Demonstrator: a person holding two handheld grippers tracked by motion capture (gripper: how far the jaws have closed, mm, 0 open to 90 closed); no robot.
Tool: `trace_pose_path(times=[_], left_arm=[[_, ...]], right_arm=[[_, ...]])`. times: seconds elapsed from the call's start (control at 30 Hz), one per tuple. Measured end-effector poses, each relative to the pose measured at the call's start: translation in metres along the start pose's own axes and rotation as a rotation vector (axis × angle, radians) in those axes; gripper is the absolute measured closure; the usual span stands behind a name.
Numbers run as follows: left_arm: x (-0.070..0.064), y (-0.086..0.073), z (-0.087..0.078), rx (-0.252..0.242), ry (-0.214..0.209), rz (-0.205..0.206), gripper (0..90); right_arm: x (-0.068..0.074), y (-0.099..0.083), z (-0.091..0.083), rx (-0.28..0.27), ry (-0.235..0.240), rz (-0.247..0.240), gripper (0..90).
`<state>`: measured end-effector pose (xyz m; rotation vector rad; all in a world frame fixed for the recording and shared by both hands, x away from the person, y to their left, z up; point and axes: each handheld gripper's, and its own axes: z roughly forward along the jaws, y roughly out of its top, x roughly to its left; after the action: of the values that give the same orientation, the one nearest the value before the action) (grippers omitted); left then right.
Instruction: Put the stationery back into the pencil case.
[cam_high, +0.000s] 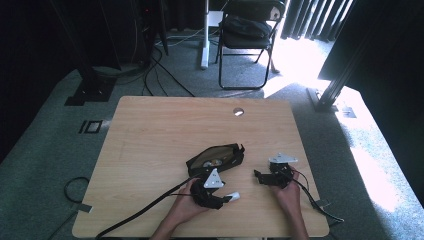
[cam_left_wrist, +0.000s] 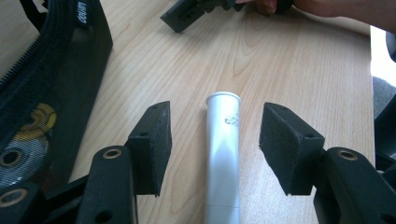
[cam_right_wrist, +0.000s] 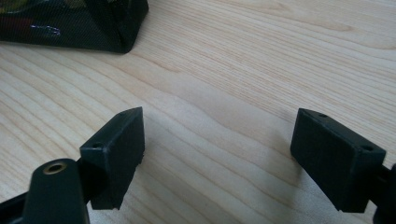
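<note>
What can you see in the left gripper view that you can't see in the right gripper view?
The left gripper view shows a white plastic tube lying on the table between the open left gripper, with neither finger touching it, plus a yellow shape behind the pouch's mesh and the other gripper held in a hand at the top. The right gripper view has the right gripper open over bare wood, nothing between its fingers. Both show the light wooden table and the black mesh pouch.
</note>
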<state>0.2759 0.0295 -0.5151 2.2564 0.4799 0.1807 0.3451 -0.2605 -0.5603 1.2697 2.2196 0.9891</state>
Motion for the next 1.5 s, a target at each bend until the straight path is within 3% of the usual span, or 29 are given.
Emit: trace_pose_path(times=[0.93, 1.5], left_arm=[[-0.004, -0.011, 0.018, 0.059, -0.028, -0.001, 54.1], [-0.004, -0.019, 0.024, 0.099, -0.01, 0.005, 59.9]], right_arm=[[0.0, 0.0, 0.0, 0.001, 0.001, 0.001, 17.6], [0.0, 0.0, 0.0, 0.0, 0.0, 0.0, 17.6]])
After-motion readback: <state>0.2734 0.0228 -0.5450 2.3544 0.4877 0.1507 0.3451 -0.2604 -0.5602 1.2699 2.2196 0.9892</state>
